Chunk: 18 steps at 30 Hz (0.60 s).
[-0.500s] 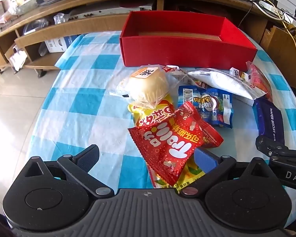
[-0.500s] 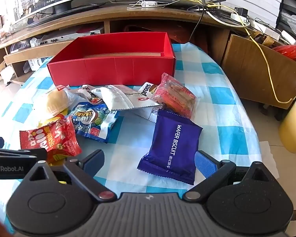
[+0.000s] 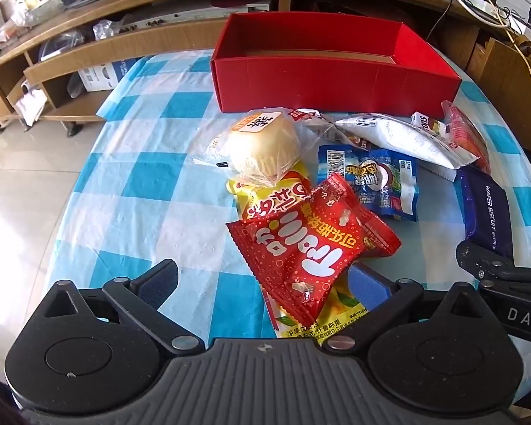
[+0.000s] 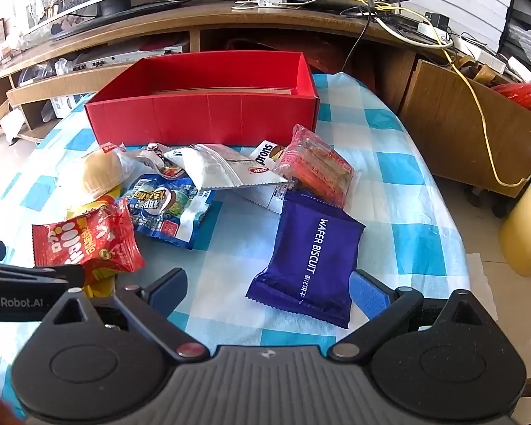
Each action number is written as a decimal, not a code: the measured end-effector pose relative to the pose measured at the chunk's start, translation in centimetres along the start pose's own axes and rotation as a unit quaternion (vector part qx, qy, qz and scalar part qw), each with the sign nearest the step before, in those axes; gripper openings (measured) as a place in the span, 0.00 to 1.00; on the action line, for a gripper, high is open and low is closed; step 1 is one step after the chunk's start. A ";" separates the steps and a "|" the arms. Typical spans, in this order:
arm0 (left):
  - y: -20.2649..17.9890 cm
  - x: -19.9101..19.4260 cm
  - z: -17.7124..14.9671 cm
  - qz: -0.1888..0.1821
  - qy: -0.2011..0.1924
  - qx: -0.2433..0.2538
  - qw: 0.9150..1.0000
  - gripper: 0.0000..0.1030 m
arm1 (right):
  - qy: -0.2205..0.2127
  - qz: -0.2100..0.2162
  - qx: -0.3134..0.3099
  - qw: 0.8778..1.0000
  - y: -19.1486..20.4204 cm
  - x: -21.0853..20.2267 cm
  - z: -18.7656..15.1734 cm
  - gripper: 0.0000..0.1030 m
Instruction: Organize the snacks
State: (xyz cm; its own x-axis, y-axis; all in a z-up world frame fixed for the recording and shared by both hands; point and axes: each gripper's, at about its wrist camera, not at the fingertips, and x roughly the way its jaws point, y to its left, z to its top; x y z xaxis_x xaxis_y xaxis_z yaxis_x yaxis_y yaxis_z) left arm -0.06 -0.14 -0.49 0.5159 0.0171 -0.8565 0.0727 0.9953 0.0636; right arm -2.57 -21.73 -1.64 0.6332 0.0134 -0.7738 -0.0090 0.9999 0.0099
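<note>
Left claw [image 3: 262,285]: jaws spread wide, holding nothing. It hangs above the near edge of the table, tilted down. The red bag's lower corner lies in the gap between the pads, but neither pad presses on it.
Right claw [image 4: 267,292]: jaws spread wide, holding nothing. It hangs above the near right part of the table. The bottom edge of the purple pack lies between the pads; the right pad is just beside the pack's corner, contact not clear.
Table [image 3: 152,184]: blue-and-white check cloth, carries everything below.
Red box [image 3: 332,71]: at the far edge of the table, open top; its inside mostly hidden by the front wall.
Red bag [image 3: 308,244]: near middle of the table, lying on a yellow bag [image 3: 265,198].
Bun [image 3: 263,150]: in clear wrap, resting on the yellow bag's far end, just before the box.
Blue bag [image 3: 375,184]: middle of the table, right of the red bag.
White bag [image 3: 403,140]: behind the blue bag, near the box's front wall.
Pink pack [image 4: 315,166]: right of the white bag, partly overlapping the purple pack's far end.
Purple pack [image 4: 308,258]: toward the near right, flat, lettered "WAFER BISCUIT".
</note>
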 end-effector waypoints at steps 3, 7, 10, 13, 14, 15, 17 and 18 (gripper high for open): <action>-0.2 -0.1 0.1 0.002 0.000 0.002 1.000 1.00 | 0.002 -0.003 -0.003 1.000 0.3 0.2 0.2 1.00; -0.3 -0.2 0.0 0.009 -0.002 0.007 1.000 1.00 | 0.003 -0.004 -0.006 1.000 0.4 0.3 0.2 1.00; -0.4 -0.2 0.0 0.010 -0.001 0.010 1.000 1.00 | 0.003 -0.005 -0.008 1.000 0.4 0.3 0.1 1.00; -0.5 -0.2 -0.1 0.013 -0.001 0.012 1.000 1.00 | 0.005 -0.006 -0.010 1.000 0.5 0.4 0.1 1.00; -0.5 -0.2 -0.1 0.011 0.000 0.012 1.000 1.00 | 0.006 -0.006 -0.011 1.000 0.5 0.4 0.1 1.00; -0.4 -0.2 -0.1 0.011 0.001 0.012 1.000 1.00 | 0.006 -0.007 -0.013 1.000 0.6 0.5 0.1 1.00; -0.5 -0.1 -0.1 0.010 0.002 0.013 1.000 1.00 | 0.008 -0.008 -0.016 1.000 0.7 0.5 0.0 1.00; -0.5 -0.1 -0.1 0.008 0.004 0.013 1.000 1.00 | 0.008 -0.008 -0.017 1.000 0.7 0.5 0.0 1.00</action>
State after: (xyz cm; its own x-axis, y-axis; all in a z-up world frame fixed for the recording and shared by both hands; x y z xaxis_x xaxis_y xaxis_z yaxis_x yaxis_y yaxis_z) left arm -0.22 -0.62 -0.53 0.5113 0.0347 -0.8587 0.0864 0.9921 0.0915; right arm -2.26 -21.03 -2.01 0.6210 -0.0026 -0.7838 -0.0251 0.9994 -0.0233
